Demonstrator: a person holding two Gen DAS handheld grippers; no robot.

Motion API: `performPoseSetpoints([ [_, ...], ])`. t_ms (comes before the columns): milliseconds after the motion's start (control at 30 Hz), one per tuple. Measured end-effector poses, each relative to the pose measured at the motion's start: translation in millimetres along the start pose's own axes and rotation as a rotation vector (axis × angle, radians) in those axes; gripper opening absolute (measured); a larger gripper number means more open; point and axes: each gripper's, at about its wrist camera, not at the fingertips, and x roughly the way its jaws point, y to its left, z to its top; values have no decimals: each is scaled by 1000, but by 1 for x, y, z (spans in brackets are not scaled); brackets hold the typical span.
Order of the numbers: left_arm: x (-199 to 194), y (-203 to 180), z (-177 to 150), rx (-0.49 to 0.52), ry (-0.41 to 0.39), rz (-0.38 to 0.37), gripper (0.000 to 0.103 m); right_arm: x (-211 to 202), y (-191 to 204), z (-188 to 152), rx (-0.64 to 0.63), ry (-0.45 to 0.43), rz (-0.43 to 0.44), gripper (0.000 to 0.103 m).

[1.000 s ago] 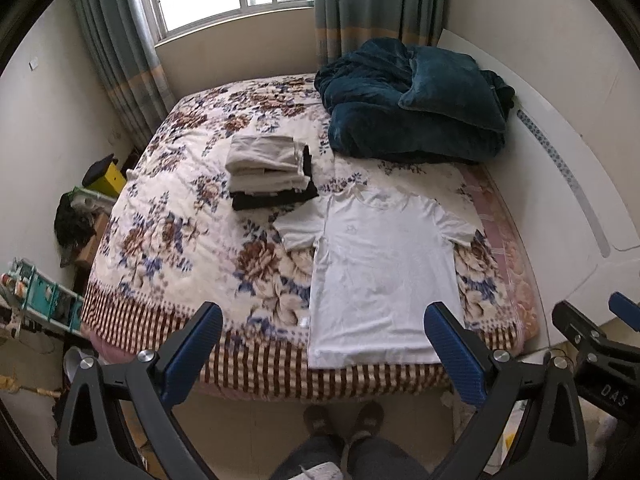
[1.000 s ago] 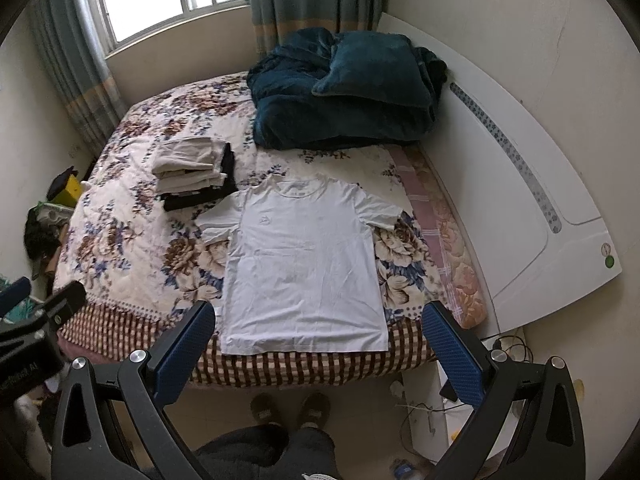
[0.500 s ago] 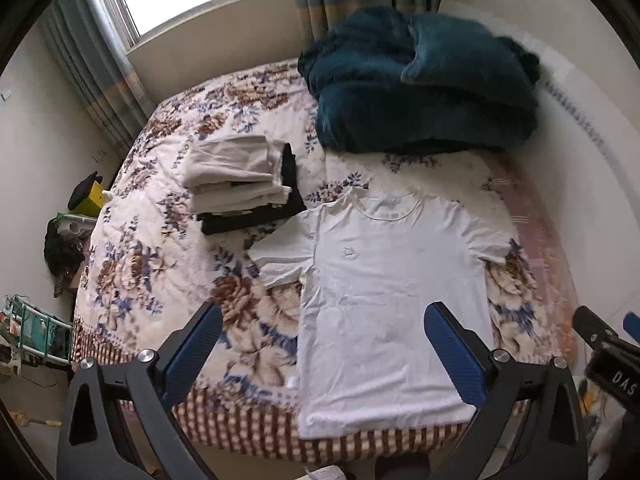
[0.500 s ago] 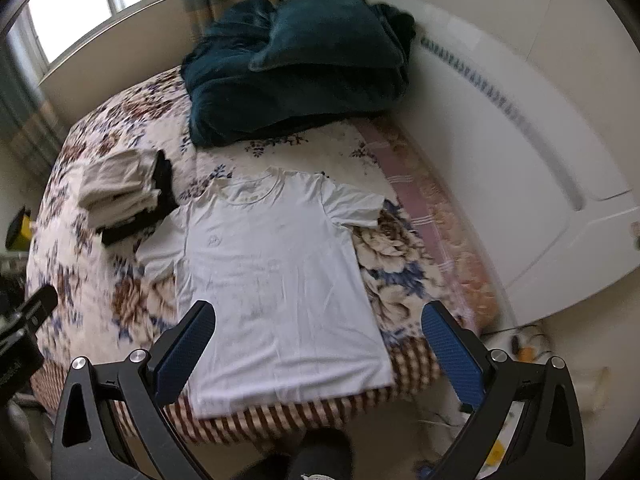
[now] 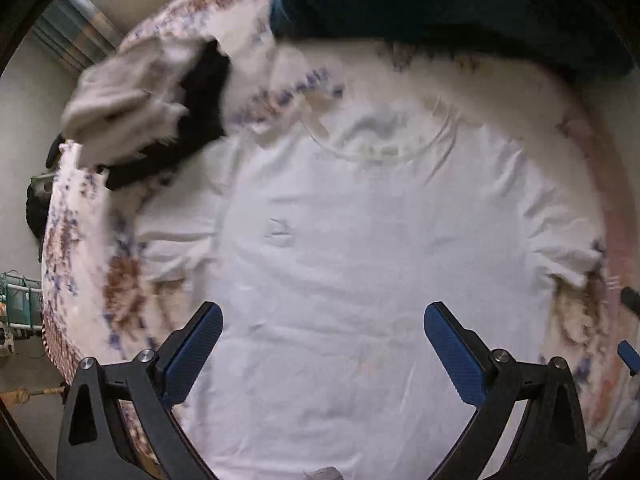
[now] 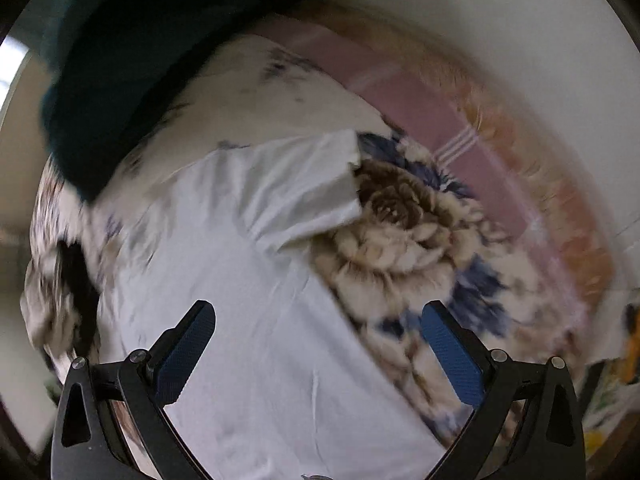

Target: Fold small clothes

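Note:
A white T-shirt (image 5: 360,248) lies flat, face up, on the flowered bedspread (image 5: 76,256), collar toward the far side. My left gripper (image 5: 322,344) is open and empty, close above the shirt's middle. My right gripper (image 6: 318,344) is open and empty above the shirt's right side (image 6: 248,300), with the right sleeve (image 6: 304,192) ahead of it. The right gripper's edge shows at the far right of the left wrist view (image 5: 628,344). Both views are blurred by motion.
A stack of folded clothes (image 5: 136,112), beige on black, sits left of the shirt. A dark teal blanket (image 5: 440,4) is heaped beyond the collar. The white headboard (image 6: 520,40) runs along the bed's right side. Clutter stands on the floor at left (image 5: 20,304).
Both grippers have dropped from standing height down close over the shirt. The left moved over the shirt's middle, the right toward its right sleeve. Both stayed open.

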Motion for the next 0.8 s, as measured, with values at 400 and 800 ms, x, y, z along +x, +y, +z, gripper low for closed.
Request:
performPoseSetpoints([
  [400, 108, -38, 5, -48, 133, 23, 103, 129, -71, 24, 449, -16, 260, 65],
  [800, 97, 12, -2, -152, 110, -39, 103, 97, -22, 44, 304, -242, 207, 3],
])
